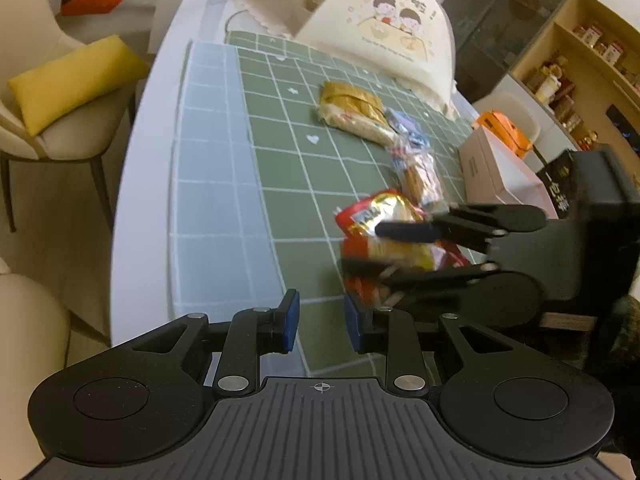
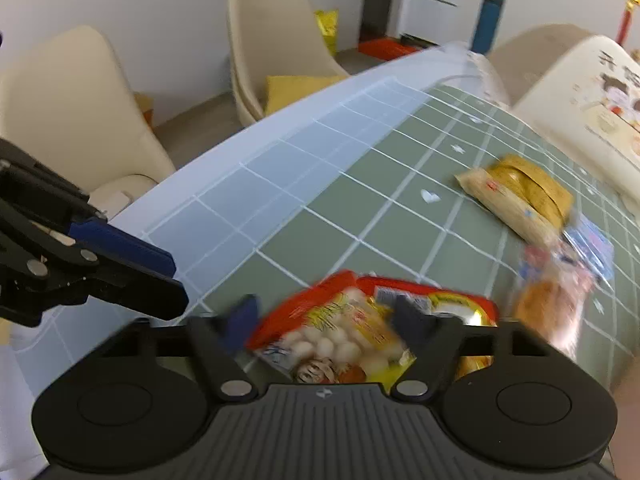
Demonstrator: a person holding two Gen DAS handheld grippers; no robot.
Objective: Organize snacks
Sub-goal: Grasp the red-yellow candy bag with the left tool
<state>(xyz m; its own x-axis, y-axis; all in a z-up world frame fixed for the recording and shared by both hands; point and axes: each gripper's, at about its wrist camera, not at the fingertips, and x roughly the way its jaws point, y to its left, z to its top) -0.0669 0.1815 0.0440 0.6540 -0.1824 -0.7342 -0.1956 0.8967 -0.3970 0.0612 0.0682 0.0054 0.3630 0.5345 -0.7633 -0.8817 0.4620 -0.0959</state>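
Observation:
A red and yellow snack packet (image 2: 340, 336) sits between the fingers of my right gripper (image 2: 326, 320), which presses on it just above the green checked mat (image 2: 360, 208). The left wrist view shows that right gripper (image 1: 380, 248) coming in from the right with the packet (image 1: 384, 208) pinched. My left gripper (image 1: 322, 320) hovers over the mat with its blue pads close together and nothing between them; it also shows at the left edge of the right wrist view (image 2: 174, 280). Farther along the mat lie a gold-wrapped packet (image 1: 352, 108), a small blue and white packet (image 1: 404, 126) and a clear bag of biscuits (image 1: 420, 176).
A pink box (image 1: 496, 172) stands at the mat's right side, a black box behind it. A white dome food cover (image 1: 388, 32) with a cartoon stands at the far end. Cream chairs, one with a yellow cushion (image 1: 72, 80), line the table's left edge (image 1: 136, 200).

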